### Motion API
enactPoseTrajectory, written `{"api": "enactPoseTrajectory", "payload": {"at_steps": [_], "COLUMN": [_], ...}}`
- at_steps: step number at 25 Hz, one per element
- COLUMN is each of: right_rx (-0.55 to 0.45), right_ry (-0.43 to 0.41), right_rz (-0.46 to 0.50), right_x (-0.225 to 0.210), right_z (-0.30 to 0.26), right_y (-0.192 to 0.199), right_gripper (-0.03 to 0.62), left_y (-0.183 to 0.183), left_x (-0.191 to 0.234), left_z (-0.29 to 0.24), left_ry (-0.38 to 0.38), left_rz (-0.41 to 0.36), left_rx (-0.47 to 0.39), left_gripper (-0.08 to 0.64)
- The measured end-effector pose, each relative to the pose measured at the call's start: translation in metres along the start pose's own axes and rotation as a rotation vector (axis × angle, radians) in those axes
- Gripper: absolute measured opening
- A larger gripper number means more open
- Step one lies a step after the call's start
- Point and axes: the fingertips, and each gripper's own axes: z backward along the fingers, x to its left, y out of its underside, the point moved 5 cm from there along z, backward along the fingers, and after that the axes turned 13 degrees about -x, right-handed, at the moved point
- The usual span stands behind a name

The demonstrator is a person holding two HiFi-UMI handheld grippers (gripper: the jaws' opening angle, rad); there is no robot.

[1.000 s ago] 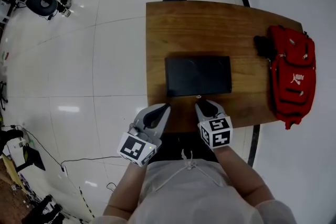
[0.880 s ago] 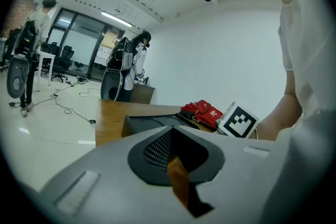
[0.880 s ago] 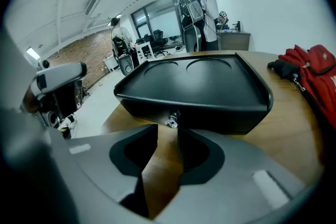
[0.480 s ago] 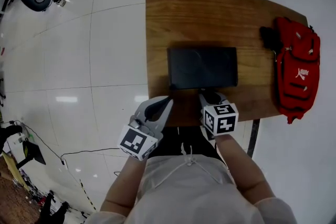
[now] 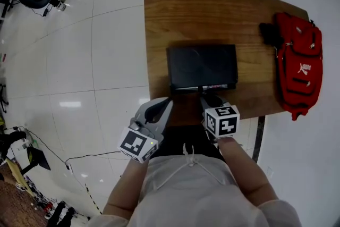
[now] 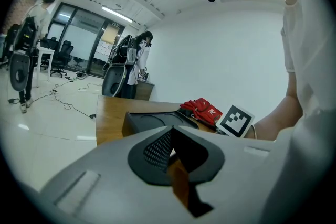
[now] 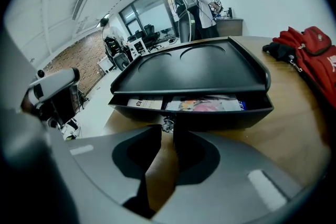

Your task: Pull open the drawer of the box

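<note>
A flat black box (image 5: pixel 202 64) lies on the wooden table (image 5: pixel 186 13). Its drawer (image 7: pixel 210 115) stands a little way out at the near side, and printed packets (image 7: pixel 205 105) show in the gap. My right gripper (image 7: pixel 168 126) is shut on the small metal drawer knob (image 7: pixel 167 124) at the middle of the drawer front. In the head view this right gripper (image 5: pixel 202 94) sits at the drawer's near edge. My left gripper (image 5: pixel 169 99) hovers by the box's near left corner, its tips together and empty. In the left gripper view, the left gripper (image 6: pixel 171 129) has the box (image 6: pixel 152 120) just beyond it.
A red bag (image 5: pixel 295 69) lies along the table's right side with a black item (image 5: pixel 267 34) at its far end. The table's near edge is just under both grippers. White floor with cables and office chairs surrounds the table; people stand in the background.
The drawer has slid out a short way toward me, so its contents now show. My right gripper has drawn back with the knob. The left gripper has hardly moved.
</note>
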Motion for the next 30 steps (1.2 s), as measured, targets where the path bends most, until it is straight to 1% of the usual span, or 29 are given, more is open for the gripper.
{"api": "enactPoseTrajectory", "payload": {"at_steps": [8,17,25,30], "right_rx": [0.039,0.075,0.088,0.072], "right_ry": [0.001,0.004,0.003,0.007], "right_rz": [-0.017,0.009,0.016,0.017], "right_x": [0.007,0.013,0.015,0.017], "right_z": [0.023,0.042,0.053,0.055], "right_y": [0.032,0.057,0.074,0.074], "right_gripper": [0.077,0.077,0.077,0.078], "left_y": [0.003,0.002,0.004,0.004], "left_x": [-0.009,-0.021,-0.031,-0.034], "left_z": [0.010,0.022,0.036,0.042], "left_ry": [-0.007,0.000,-0.017,-0.028], "left_rz": [0.010,-0.005,-0.026,-0.044], "left_rx": [0.004,-0.002,-0.018,-0.023], "left_gripper": [0.006,0.006,0.006,0.006]}}
